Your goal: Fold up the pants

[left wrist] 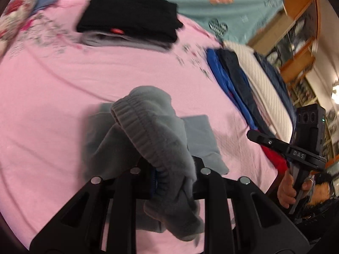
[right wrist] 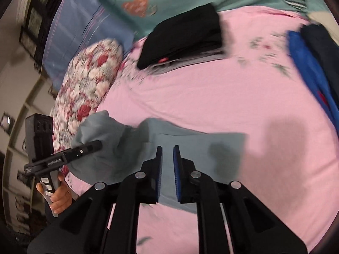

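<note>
From my left wrist, my left tool (left wrist: 171, 177) clamps the grey fleece pants (left wrist: 152, 131) by their ribbed waistband, which hides its fingertips; the rest sags onto the pink bed sheet (left wrist: 53, 89). From my right wrist, my right tool (right wrist: 167, 169) hovers narrowly parted, empty, over the flat pant leg; motion blurs the black folded stack (right wrist: 186, 31).
</note>
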